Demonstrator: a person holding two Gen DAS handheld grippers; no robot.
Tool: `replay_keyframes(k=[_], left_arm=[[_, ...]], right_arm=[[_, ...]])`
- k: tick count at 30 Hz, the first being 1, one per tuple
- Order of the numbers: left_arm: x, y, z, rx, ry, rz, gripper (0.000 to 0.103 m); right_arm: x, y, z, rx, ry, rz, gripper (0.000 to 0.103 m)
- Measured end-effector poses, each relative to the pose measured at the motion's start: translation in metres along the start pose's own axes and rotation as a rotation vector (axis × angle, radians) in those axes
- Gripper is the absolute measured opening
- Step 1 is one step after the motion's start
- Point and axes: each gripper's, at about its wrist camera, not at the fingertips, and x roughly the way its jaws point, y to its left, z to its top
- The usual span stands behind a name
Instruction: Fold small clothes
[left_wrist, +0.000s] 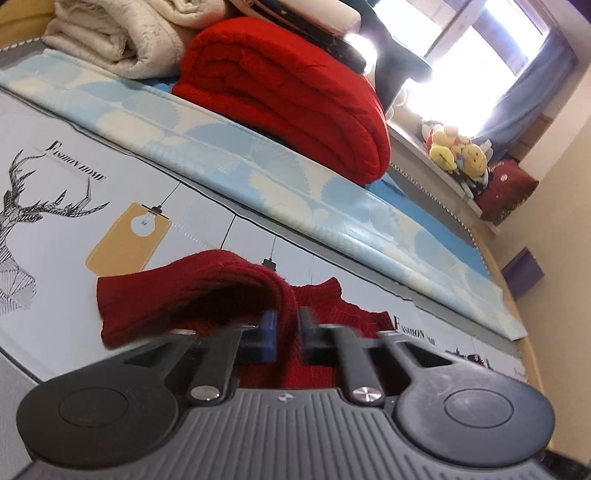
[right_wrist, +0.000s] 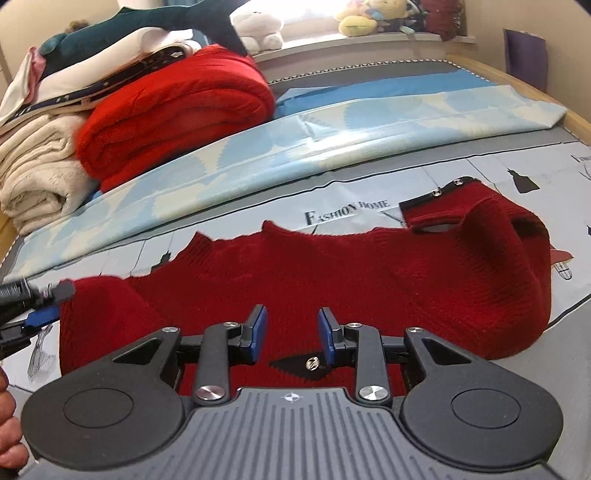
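Two stacked piles at far left of the bed: cream quilted blanket (right_wrist: 40, 173), then a bright red folded fleece blanket (right_wrist: 177, 110) with a white pillow (right_wrist: 122, 48) on top, dark teal garment (right_wrist: 147, 22) above. Light blue patterned mat (right_wrist: 295, 140) runs across behind the printed bedsheet (right_wrist: 351, 212), smooth, deer and "Fashion Home" print. Plush toys (right_wrist: 354, 18) on the windowsill. Dark red knit sweater (right_wrist: 332, 269), ribbed, lies flat mid-sheet, black snap tab at its right shoulder. Left gripper (left_wrist: 288, 332) clenched on a raised fold of the sweater's edge. Right gripper (right_wrist: 291, 332) hovers over the sweater, blue pads apart, nothing pinched between them. Purple box (right_wrist: 524, 55) at far right.
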Motion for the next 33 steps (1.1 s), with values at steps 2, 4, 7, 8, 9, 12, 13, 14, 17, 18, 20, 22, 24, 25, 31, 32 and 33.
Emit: replay_keyframes(k=[2,4,7,8,9,12,13,14,17,18,20,22,24,25,31,32,33], left_arm=[[0.002,-0.015,-0.005,0.067,0.017,-0.051,0.009],[0.004,-0.032,-0.015,0.117,0.063,-0.147,0.009],[0.018,-0.064,-0.040,0.223,0.281,-0.337,0.014],[0.025,-0.072,-0.051,0.266,0.372,-0.349,0.016],[0.028,-0.076,-0.059,0.297,0.421,-0.332,0.017],[0.031,-0.068,-0.061,0.303,0.442,-0.284,0.023],[0.030,-0.062,-0.054,0.274,0.430,-0.265,0.025],[0.028,-0.055,-0.048,0.248,0.414,-0.247,0.028],[0.023,-0.029,-0.026,0.185,0.355,-0.127,0.037],[0.023,-0.017,-0.020,0.163,0.336,-0.061,0.037],[0.025,0.003,-0.013,0.126,0.321,0.042,0.037],[0.028,0.025,-0.004,0.064,0.312,0.120,0.038],[0.029,0.042,0.006,-0.006,0.303,0.158,0.038],[0.029,0.047,0.009,-0.032,0.299,0.161,0.038],[0.038,0.052,0.011,-0.056,0.309,0.173,0.043],[0.040,0.052,0.011,-0.053,0.316,0.171,0.045],[0.040,0.050,0.009,-0.049,0.319,0.170,0.045]], right_arm=[[0.002,-0.004,0.003,0.011,-0.002,-0.007,0.033],[0.004,-0.008,0.005,0.028,-0.003,-0.018,0.033],[0.004,-0.015,0.008,0.075,-0.009,-0.046,0.032],[0.003,-0.019,0.009,0.099,-0.017,-0.059,0.032],[0.001,-0.021,0.010,0.118,-0.026,-0.072,0.032],[-0.003,-0.026,0.008,0.139,-0.057,-0.108,0.033],[-0.002,-0.026,0.007,0.139,-0.054,-0.110,0.033],[0.000,-0.026,0.005,0.138,-0.046,-0.106,0.033],[0.009,-0.024,-0.001,0.136,-0.003,-0.081,0.034],[0.014,-0.024,-0.002,0.142,0.023,-0.062,0.035],[0.025,-0.025,-0.008,0.196,0.078,-0.032,0.038],[0.034,-0.028,-0.015,0.250,0.133,-0.016,0.039],[0.043,-0.035,-0.022,0.322,0.173,-0.020,0.041],[0.046,-0.040,-0.026,0.353,0.183,-0.020,0.042],[0.057,-0.045,-0.030,0.391,0.186,-0.018,0.055],[0.060,-0.042,-0.030,0.377,0.188,-0.010,0.062],[0.062,-0.040,-0.029,0.362,0.187,-0.003,0.064]])
